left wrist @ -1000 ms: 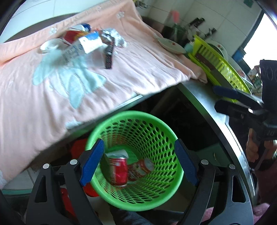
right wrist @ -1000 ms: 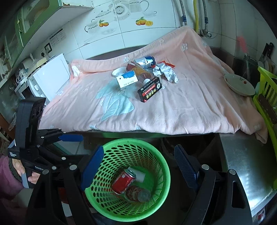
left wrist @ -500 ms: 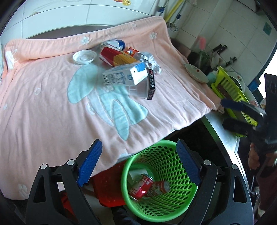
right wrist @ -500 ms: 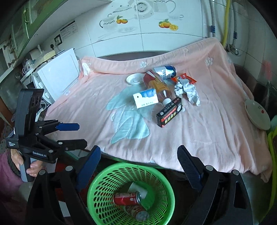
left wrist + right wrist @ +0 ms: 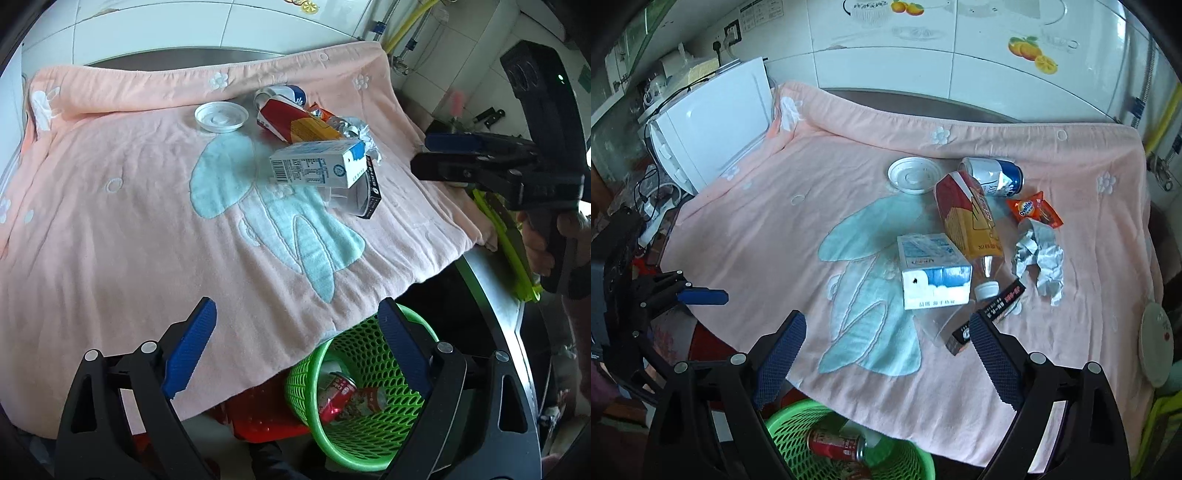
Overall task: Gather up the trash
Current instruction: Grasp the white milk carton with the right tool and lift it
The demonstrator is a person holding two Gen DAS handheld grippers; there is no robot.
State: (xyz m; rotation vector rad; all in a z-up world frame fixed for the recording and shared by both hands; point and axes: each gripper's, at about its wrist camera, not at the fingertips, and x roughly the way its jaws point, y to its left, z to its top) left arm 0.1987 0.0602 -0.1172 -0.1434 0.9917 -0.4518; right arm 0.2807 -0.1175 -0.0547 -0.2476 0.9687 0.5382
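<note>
Pink towel [image 5: 775, 229] covers the counter; milk carton [image 5: 932, 275] leans against bottle [image 5: 971, 218], black box [image 5: 990, 314] beside. Both my tongs, left [image 5: 297, 345] and right [image 5: 886, 356], have just been opening, nothing between them.

I see soft, even daylight on the pink blanket [image 5: 775, 236], with faint shadows. The white wall tiles [image 5: 886, 59] carry a mild sheen. Both fisheye views bend hard at the edges and go black in the corners. The far right of the left view looks hazy.
</note>
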